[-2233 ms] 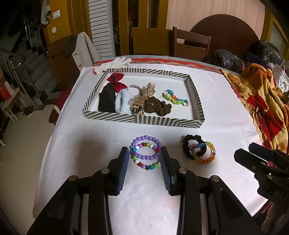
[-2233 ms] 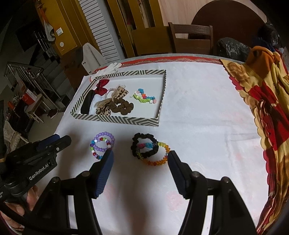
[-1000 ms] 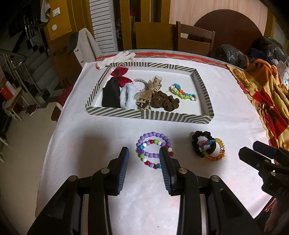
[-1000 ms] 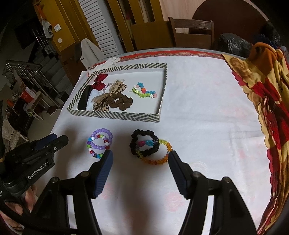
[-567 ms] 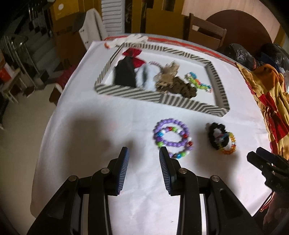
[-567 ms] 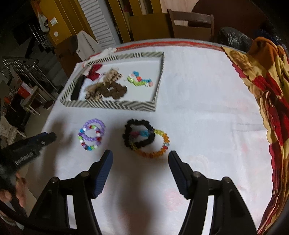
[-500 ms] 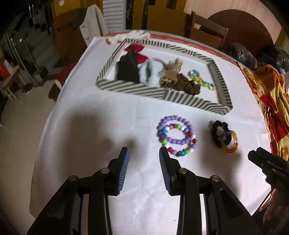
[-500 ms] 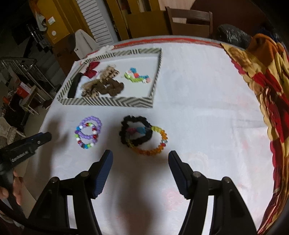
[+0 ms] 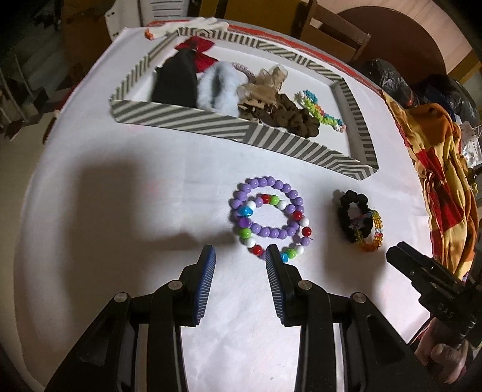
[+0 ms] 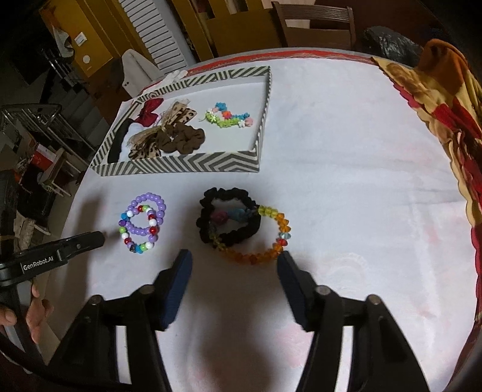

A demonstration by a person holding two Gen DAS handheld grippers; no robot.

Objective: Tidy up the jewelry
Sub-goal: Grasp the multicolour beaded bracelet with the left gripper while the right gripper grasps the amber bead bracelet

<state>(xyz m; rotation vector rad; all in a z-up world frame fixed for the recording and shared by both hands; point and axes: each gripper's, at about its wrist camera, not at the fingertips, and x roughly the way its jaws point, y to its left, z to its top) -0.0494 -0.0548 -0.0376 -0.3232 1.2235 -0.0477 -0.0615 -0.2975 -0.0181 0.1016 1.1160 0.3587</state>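
Note:
Two bead bracelets, one purple and one multicoloured (image 9: 268, 218), lie together on the white tablecloth, also in the right wrist view (image 10: 141, 223). My left gripper (image 9: 239, 256) is open and empty just in front of them, its right finger at their near edge. A black scrunchie (image 10: 229, 218) overlapped by an amber bead bracelet (image 10: 265, 253) lies to the right. My right gripper (image 10: 235, 259) is open and empty, its fingers spread just in front of that pair. A striped tray (image 9: 208, 126) holds scrunchies, a red bow and a flower-bead bracelet (image 10: 229, 117).
A yellow and red patterned cloth (image 10: 446, 99) is heaped along the table's right edge. A white glove (image 9: 186, 25) lies behind the tray. Chairs (image 10: 313, 24) and black bags (image 10: 388, 45) stand beyond the far edge. The table's left edge drops to the floor.
Both grippers have moved forward and lower toward the table. The bracelets and scrunchie now sit closer to the fingertips. Nothing on the table has moved.

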